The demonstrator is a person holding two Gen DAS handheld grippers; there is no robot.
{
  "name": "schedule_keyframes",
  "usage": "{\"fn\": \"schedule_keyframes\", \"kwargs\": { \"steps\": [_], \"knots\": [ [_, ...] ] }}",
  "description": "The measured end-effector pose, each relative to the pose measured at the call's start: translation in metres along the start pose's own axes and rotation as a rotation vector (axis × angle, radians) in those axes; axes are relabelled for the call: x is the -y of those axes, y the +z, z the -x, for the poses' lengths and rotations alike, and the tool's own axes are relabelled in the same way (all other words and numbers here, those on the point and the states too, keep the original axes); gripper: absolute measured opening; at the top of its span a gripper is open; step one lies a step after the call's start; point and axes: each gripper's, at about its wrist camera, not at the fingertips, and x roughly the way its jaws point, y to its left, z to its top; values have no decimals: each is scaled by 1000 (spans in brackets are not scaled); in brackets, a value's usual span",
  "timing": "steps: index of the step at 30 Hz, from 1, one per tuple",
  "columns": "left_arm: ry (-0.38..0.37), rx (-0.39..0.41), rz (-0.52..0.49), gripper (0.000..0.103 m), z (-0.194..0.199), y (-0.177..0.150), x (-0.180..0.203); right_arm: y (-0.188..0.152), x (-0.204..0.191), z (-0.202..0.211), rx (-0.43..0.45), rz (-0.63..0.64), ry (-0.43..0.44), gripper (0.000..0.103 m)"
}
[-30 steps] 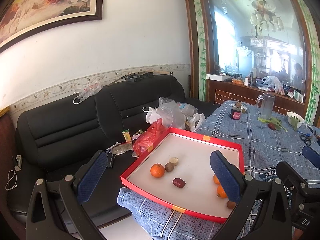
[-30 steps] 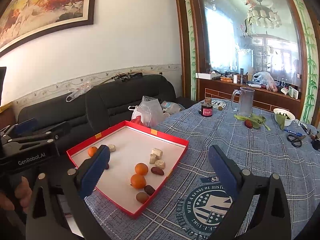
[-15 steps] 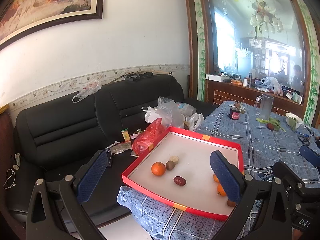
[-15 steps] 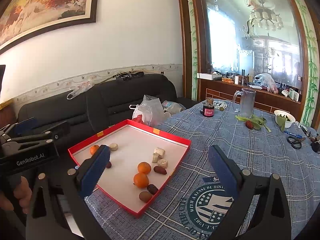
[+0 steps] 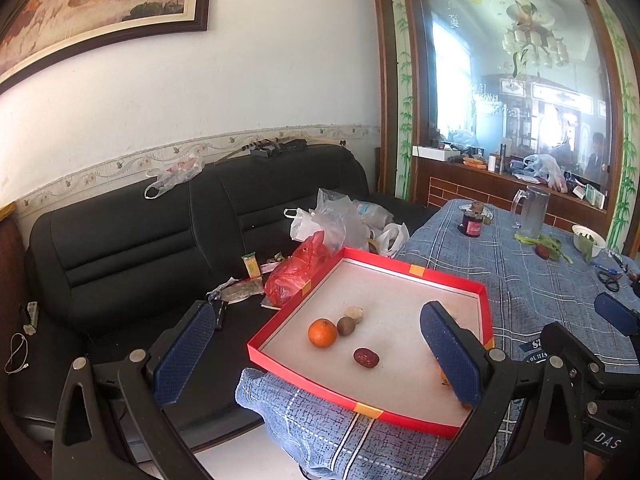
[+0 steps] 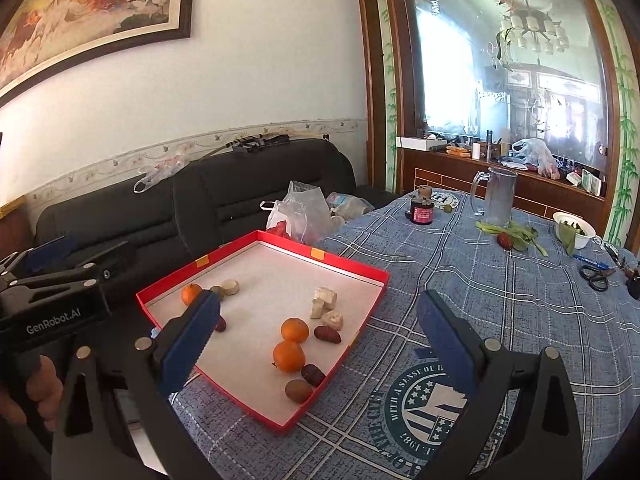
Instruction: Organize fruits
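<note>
The left gripper (image 5: 316,350) is hanging with its jaws spread wide and nothing between them, above the near corner of the red tray (image 5: 448,280). The right gripper (image 6: 320,338) is likewise gaping and empty, over the tray's right rim. The tray is sitting at the edge of the blue checked tablecloth (image 6: 500,292), its left corner jutting past the table toward the black sofa (image 5: 132,240); open cloth is lying to its right.

In the left wrist view the right-hand finger pad (image 5: 450,354) is covering most of the fruit along the tray's near right side; only slivers of orange are showing.

Inside the tray, two oranges (image 6: 292,344) are lying close together near the right rim, with dark dates (image 6: 327,334), a brownish kiwi-like fruit (image 6: 298,391) and pale chunks (image 6: 325,304) just beside them. A third orange (image 5: 322,333) is sitting toward the left, beside a small brown fruit (image 5: 346,325), with a single date (image 5: 365,357) apart from them.

Farther back, a glass pitcher (image 6: 498,196) and a dark jar (image 6: 421,210) are standing on the cloth.
</note>
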Motion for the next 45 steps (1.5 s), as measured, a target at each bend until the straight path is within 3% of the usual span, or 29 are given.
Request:
{"fn": "schedule_keyframes", "kwargs": {
  "steps": [45],
  "knots": [
    [28,-71,25,103,-26,-20,-33,-7,-27,-24,-61,-12,23,100]
  ]
}}
